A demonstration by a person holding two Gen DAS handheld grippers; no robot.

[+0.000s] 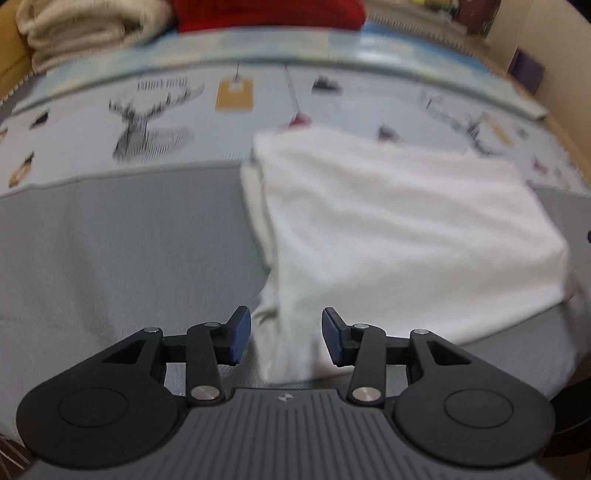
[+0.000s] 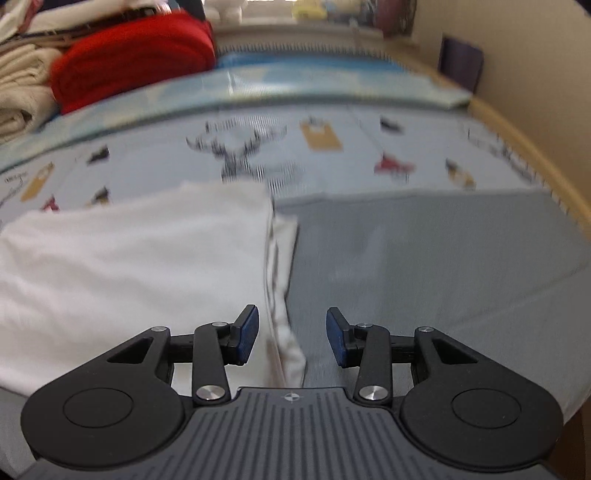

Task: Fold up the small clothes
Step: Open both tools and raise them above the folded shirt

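A white garment (image 1: pixel 399 221) lies partly folded on the grey cloth (image 1: pixel 110 258) of the bed. In the left wrist view its near left corner hangs down between the blue pads of my left gripper (image 1: pixel 286 338), which is open and grips nothing. In the right wrist view the same garment (image 2: pixel 129 266) fills the left half, and its layered right edge (image 2: pixel 280 277) runs down between the open fingers of my right gripper (image 2: pixel 291 338). Both views are blurred.
A printed sheet with deer and tag pictures (image 1: pixel 155 122) lies beyond the grey cloth. A red folded item (image 2: pixel 136 59) and a cream folded stack (image 1: pixel 81 29) sit at the back left. A wooden bed edge and wall (image 2: pixel 517 122) run along the right.
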